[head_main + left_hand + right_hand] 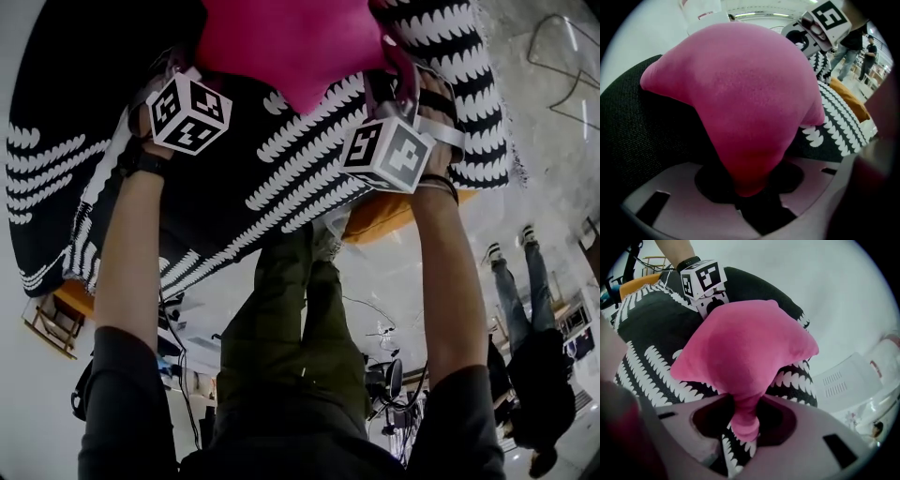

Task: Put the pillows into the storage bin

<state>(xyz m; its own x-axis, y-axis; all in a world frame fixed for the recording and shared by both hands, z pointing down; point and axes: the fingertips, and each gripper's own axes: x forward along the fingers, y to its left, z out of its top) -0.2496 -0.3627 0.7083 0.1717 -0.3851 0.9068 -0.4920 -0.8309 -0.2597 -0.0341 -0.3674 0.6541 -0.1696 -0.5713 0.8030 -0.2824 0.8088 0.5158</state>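
Pillow work looks barely begun: my left gripper (751, 190) and right gripper (744, 425) each pinch a corner of the pink pillow (298, 45), top centre, above the patterned pillow (281, 183); neither looks binned yet.

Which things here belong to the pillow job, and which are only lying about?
Job: pink pillow, gripped by left gripper and right gripper; black-and-white pillow; orange pillow.
Lying about: bystander; wooden frame.
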